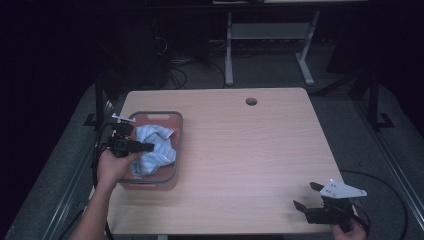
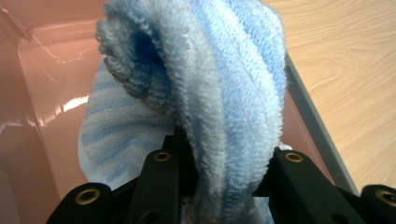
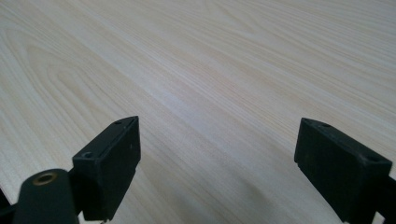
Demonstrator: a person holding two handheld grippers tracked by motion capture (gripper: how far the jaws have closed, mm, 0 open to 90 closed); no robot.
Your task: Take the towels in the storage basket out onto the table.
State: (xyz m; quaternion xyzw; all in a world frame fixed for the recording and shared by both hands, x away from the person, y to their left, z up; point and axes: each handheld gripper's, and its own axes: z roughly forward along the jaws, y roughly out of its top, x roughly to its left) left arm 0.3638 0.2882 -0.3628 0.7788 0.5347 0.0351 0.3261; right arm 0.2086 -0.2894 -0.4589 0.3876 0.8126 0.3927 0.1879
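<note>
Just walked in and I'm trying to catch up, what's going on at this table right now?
A person is working with a handheld gripper in each hand. The left gripper is shut on a light blue towel that sits bunched in a pinkish bin with a grey rim at the left side of the wooden table. The right gripper is near the table's front right corner, jaws open and empty over bare wood.

Fluffy terry towel (image 2: pixel 224 93), glossy plastic basin (image 2: pixel 42 93)

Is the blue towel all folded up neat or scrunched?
Scrunched: the blue towel bunches in the pink bin, pinched by the left claw.
</note>
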